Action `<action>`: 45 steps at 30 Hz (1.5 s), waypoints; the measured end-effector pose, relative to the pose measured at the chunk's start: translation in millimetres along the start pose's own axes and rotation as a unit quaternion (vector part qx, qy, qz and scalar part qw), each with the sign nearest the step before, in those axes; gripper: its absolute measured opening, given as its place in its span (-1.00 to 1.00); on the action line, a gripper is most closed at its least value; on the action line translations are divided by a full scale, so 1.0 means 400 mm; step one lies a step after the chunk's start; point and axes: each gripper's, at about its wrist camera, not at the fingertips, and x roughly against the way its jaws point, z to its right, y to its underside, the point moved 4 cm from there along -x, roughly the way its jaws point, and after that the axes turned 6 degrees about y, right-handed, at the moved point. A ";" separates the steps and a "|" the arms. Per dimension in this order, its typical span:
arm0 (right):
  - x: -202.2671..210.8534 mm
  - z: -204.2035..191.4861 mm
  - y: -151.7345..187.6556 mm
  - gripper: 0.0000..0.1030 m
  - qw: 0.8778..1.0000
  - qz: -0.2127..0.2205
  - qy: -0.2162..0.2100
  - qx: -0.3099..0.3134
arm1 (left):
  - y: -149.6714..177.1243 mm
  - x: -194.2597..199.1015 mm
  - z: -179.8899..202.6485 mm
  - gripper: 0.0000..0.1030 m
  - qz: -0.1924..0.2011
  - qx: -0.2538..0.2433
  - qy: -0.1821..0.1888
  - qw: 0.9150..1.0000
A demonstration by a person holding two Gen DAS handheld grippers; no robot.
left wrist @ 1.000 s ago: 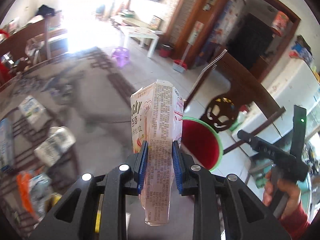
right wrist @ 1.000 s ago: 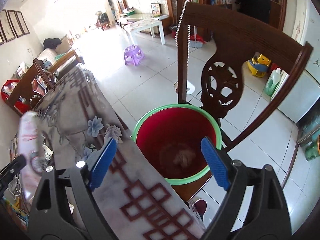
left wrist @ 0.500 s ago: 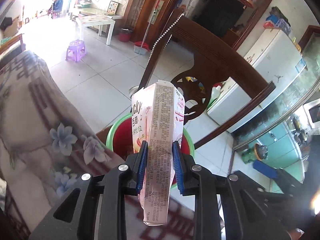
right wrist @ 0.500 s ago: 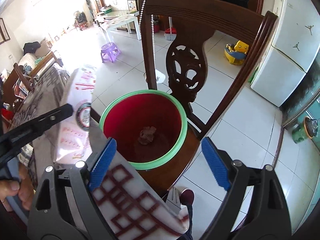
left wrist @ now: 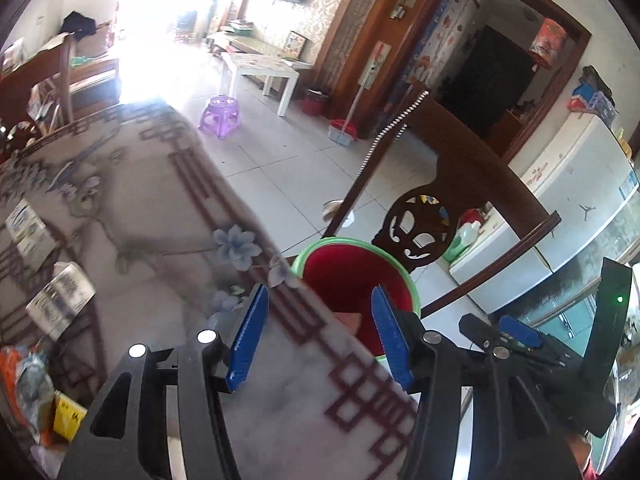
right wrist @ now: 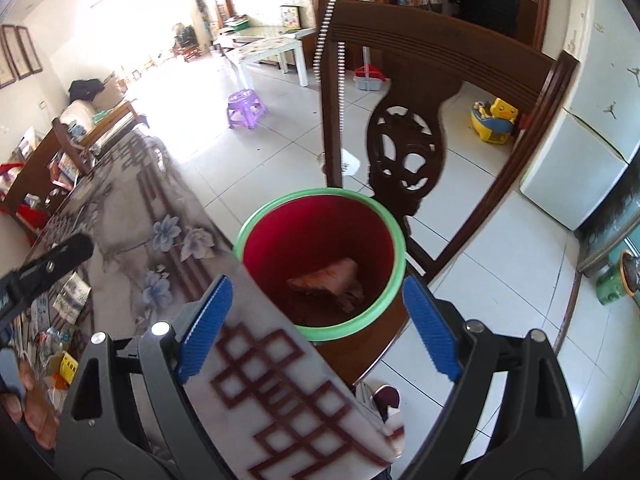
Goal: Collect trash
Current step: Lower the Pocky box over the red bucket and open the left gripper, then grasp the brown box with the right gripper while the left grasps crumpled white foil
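A red bin with a green rim (right wrist: 394, 236) stands on a chair seat beside the table's corner; it also shows in the left wrist view (left wrist: 412, 292). The pink snack box (right wrist: 334, 276) lies inside the bin on other scraps. My left gripper (left wrist: 318, 334) is open and empty over the table edge, just short of the bin. My right gripper (right wrist: 316, 328) is open and empty, over the table corner and above the bin's near rim. The right gripper also shows in the left wrist view (left wrist: 512, 336).
The table (left wrist: 140, 216) has a patterned cover. More trash lies at its left: white cartons (left wrist: 60, 300), an orange wrapper (left wrist: 24, 380), a yellow packet (left wrist: 68, 420). A carved wooden chair back (right wrist: 408, 152) rises right behind the bin. Tiled floor lies beyond.
My left gripper opened and let go of the pink snack box, which now lies inside the bin. The left gripper has drawn back towards the table. The right gripper stays open.
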 end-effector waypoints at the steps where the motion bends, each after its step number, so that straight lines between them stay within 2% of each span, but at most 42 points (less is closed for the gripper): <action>1: 0.004 -0.023 0.006 0.68 1.000 -0.001 -0.006 0.011 | 0.012 0.025 -0.027 -0.01 0.004 0.013 -0.011 1.000; 6: 0.031 -0.144 0.039 0.68 0.997 -0.008 -0.041 0.067 | 0.066 0.150 -0.186 0.00 0.009 0.070 -0.078 0.994; 11: 0.056 -0.282 0.092 0.68 0.988 -0.019 -0.082 0.129 | 0.148 0.294 -0.364 0.01 0.026 0.131 -0.150 0.980; 14: 0.068 -0.377 0.141 0.68 0.978 -0.034 -0.109 0.173 | 0.195 0.362 -0.458 0.01 0.032 0.162 -0.191 0.968; 19: 0.086 -0.551 0.255 0.68 0.951 -0.065 -0.156 0.260 | 0.247 0.437 -0.555 0.04 0.043 0.203 -0.218 0.954; 23: 0.099 -0.662 0.349 0.65 0.923 -0.085 -0.187 0.326 | 0.281 0.459 -0.597 0.09 0.044 0.229 -0.215 0.948; 24: 0.101 -0.685 0.373 0.61 0.915 -0.089 -0.193 0.344 | 0.290 0.462 -0.600 0.09 0.045 0.233 -0.214 0.948; 26: 0.094 -0.727 0.421 0.40 0.898 -0.100 -0.194 0.382 | 0.302 0.465 -0.607 0.09 0.043 0.235 -0.212 0.948; 28: 0.078 -0.753 0.451 0.31 0.891 -0.110 -0.183 0.401 | 0.311 0.466 -0.612 0.09 0.043 0.237 -0.209 0.948; 33: 0.040 -0.777 0.473 0.28 0.884 -0.127 -0.167 0.417 | 0.335 0.468 -0.613 0.09 0.039 0.245 -0.195 0.949; 38: 0.000 -0.783 0.469 0.27 0.887 -0.145 -0.159 0.408 | 0.355 0.445 -0.602 0.09 0.018 0.234 -0.189 0.953; 39: -0.006 -0.782 0.472 0.20 0.887 -0.150 -0.155 0.409 | 0.358 0.440 -0.600 0.09 0.015 0.234 -0.185 0.954; 40: -0.015 -0.782 0.473 -0.09 0.886 -0.155 -0.154 0.410 | 0.361 0.435 -0.597 0.09 0.012 0.234 -0.181 0.955; 41: -0.016 -0.779 0.473 -0.20 0.885 -0.161 -0.160 0.407 | 0.364 0.430 -0.594 0.09 0.009 0.234 -0.178 0.956; 43: -0.005 -0.772 0.466 -0.36 0.886 -0.163 -0.177 0.396 | 0.366 0.418 -0.587 0.09 0.004 0.233 -0.172 0.957; 45: 0.016 -0.765 0.447 -0.36 0.891 -0.151 -0.185 0.387 | 0.367 0.404 -0.579 0.09 -0.003 0.230 -0.165 0.959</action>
